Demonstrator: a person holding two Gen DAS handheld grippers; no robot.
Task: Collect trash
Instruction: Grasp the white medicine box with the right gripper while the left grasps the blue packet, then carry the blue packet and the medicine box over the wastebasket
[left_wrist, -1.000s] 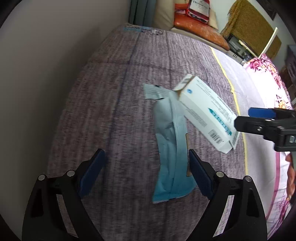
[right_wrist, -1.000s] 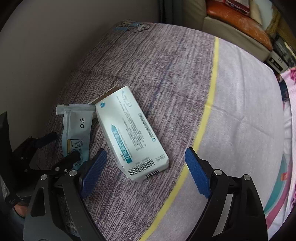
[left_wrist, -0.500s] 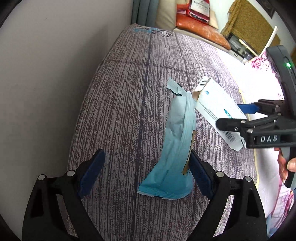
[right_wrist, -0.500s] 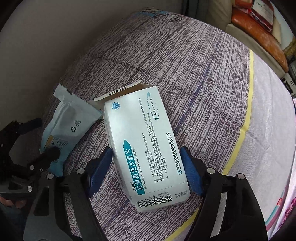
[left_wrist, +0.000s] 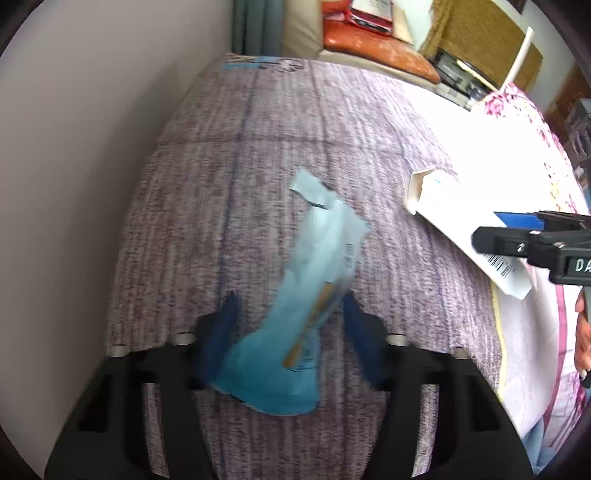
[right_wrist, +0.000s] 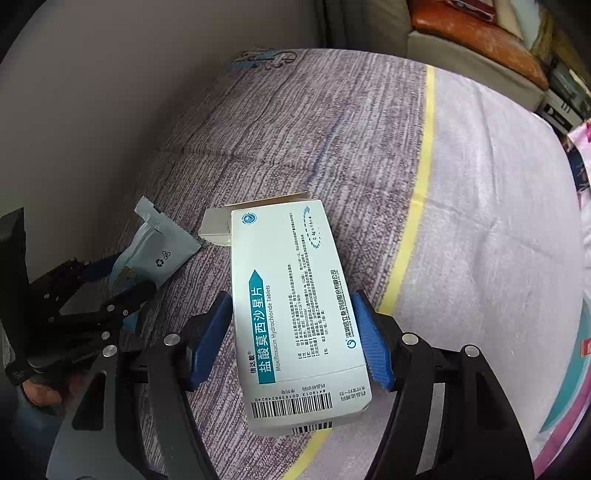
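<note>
Right tool (right_wrist: 295, 339) clamps the medicine box (right_wrist: 295, 295); left tool (left_wrist: 291, 332), blurred, seemingly closing on wrapper (left_wrist: 314, 280).

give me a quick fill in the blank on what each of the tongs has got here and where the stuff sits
1. The right tongs are closed on a white medicine ____ with a barcode at its near end.
2. The blue wrapper sits between the pads of the ____ tongs.
3. Both pieces of trash are over the bedspread, which has a narrow ____ stripe between its dark and pale parts.

Missing words: box; left; yellow
</note>
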